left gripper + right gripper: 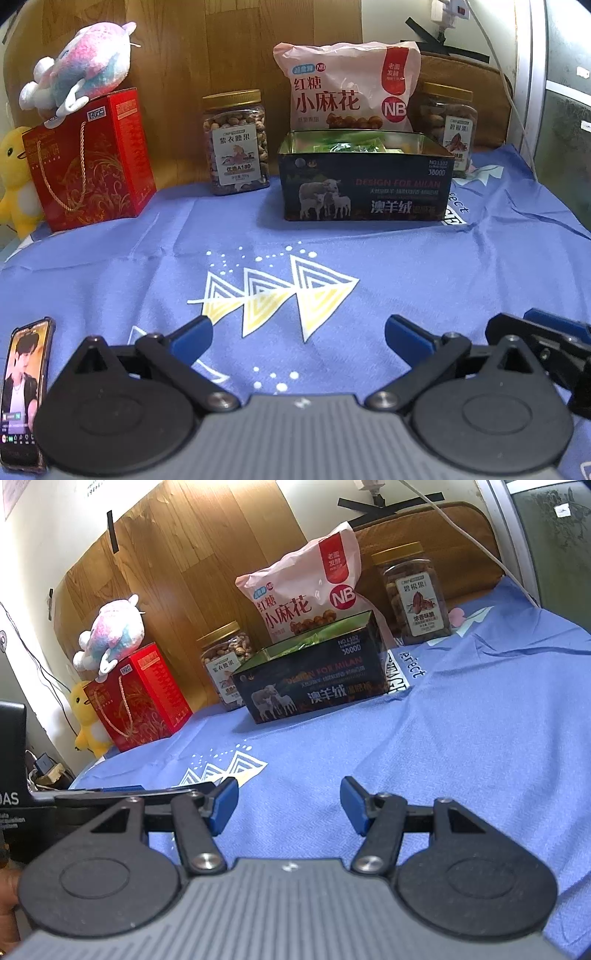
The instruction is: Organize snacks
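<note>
A dark open tin box [365, 192] [314, 686] with sheep printed on its side stands at the back of the blue cloth, with green and yellow snack packets inside. Behind it leans a pink snack bag [347, 88] [306, 594]. A nut jar [236, 144] [225, 661] stands to its left, and another jar [448, 125] [415, 594] to its right. My left gripper [297, 338] hovers open over the cloth's triangle print, nothing between its fingers. My right gripper [288, 805] is open and empty too, well short of the tin.
A red gift box [92, 162] [140, 698] with a plush toy [81, 70] on top stands at the back left, beside a yellow plush duck [14, 181]. A phone [24, 398] lies at the cloth's left edge. The right gripper's fingers [546, 343] show at the lower right.
</note>
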`<state>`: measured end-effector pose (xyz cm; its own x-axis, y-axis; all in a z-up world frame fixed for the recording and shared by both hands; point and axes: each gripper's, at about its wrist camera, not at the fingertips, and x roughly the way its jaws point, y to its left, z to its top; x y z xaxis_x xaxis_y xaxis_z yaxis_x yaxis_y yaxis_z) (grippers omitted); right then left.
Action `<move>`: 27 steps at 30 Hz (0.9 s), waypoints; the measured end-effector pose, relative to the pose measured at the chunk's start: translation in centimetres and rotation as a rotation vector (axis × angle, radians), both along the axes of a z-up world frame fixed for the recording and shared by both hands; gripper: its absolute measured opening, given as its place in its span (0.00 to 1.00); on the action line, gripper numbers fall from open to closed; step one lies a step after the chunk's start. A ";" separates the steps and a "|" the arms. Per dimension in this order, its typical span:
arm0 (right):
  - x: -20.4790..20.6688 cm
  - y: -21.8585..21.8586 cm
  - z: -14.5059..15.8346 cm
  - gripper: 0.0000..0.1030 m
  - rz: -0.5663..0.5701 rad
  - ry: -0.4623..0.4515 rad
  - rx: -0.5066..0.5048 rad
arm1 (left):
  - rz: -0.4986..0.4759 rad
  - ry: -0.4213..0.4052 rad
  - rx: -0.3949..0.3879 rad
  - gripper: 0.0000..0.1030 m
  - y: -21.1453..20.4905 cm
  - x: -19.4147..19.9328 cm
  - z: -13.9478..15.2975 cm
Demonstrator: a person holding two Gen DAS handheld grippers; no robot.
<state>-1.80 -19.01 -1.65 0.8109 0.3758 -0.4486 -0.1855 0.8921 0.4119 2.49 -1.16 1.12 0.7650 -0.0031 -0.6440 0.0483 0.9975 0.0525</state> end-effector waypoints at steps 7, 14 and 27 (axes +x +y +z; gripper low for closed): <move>-0.2 -0.2 0.1 0.62 -0.003 -0.001 0.002 | 0.024 -0.012 0.038 1.00 -0.2 -0.1 0.1; -0.3 -0.3 0.1 0.62 -0.007 0.001 0.003 | 0.046 -0.071 0.040 1.00 0.1 -0.7 0.8; -0.4 -0.5 0.0 0.65 -0.014 0.000 0.004 | 0.082 -0.308 0.083 1.00 -0.6 -3.4 3.3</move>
<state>-2.20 -19.48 -1.66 0.8161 0.3660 -0.4473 -0.1728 0.8931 0.4154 -0.91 -1.74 4.40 0.9194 0.1089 -0.3781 -0.0624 0.9891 0.1333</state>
